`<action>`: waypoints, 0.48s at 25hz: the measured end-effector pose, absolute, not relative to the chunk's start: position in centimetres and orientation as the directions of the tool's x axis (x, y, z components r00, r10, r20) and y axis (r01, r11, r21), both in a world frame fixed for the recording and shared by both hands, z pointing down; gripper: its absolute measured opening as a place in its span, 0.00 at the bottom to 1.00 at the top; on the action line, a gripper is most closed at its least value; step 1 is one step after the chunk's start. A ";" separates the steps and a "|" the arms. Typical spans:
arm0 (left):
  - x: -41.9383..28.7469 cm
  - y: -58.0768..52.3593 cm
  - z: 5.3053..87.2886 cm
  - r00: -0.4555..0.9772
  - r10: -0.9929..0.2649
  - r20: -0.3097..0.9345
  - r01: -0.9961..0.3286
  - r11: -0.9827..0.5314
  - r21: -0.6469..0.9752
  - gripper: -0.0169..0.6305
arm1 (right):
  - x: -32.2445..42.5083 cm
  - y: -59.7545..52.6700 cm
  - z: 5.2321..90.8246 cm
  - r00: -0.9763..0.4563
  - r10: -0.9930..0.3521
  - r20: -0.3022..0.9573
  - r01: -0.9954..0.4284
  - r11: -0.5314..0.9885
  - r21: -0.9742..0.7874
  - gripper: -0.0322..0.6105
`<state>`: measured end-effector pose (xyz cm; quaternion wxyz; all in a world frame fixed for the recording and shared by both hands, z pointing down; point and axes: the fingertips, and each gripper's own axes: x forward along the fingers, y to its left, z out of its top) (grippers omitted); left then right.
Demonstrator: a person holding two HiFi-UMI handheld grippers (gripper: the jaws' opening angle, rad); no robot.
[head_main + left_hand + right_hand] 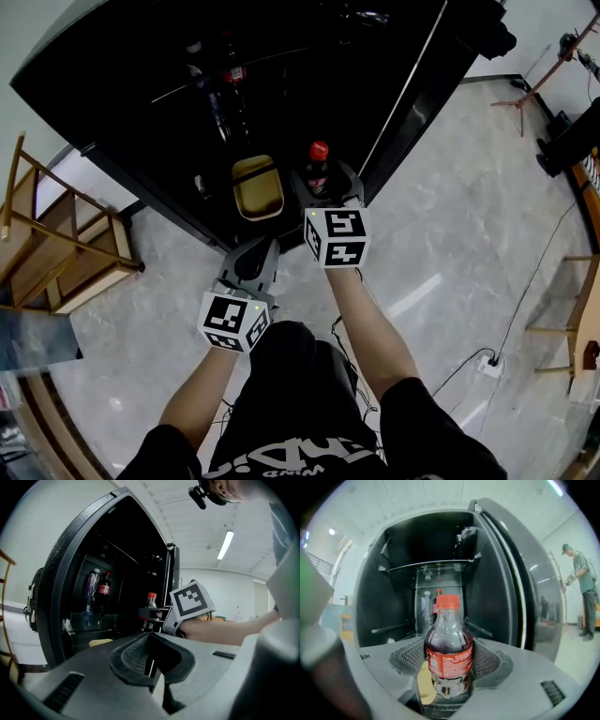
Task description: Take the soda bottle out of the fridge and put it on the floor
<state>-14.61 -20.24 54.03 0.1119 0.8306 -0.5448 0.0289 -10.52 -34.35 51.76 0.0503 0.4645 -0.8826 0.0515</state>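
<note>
Pale marble floor was seen across the lower and right parts of the head view, and a black fridge was stood open at 12 o'clock, its door swung out toward 1 o'clock. The soda bottle was held upright at the open front of the fridge, near its bottom, clamped at the label between the jaws of the right gripper. In the right gripper view the bottle was shown with dark drink inside, a red cap and a red label, both pads of the right gripper pressed against its sides; whether its base rested on anything could not be told. A yellow tray was set inside the fridge just at 9 o'clock of the bottle. Two bottles were stood deeper inside, well apart from the held one. The left gripper was held out over the floor in front of the fridge, at 7 o'clock of the right one, its jaws brought together on nothing, as shown in the left gripper view. A wooden rack was placed at 9 o'clock in the head view and a coat stand at 2 o'clock. A person was seen at 3 o'clock in the right gripper view.
</note>
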 end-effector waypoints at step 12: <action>-11.0 -19.0 65.0 0.456 -0.884 0.107 -0.889 -0.446 0.103 0.04 | -7.0 -30.8 60.2 -0.579 -0.811 0.078 -0.813 0.582 0.014 0.53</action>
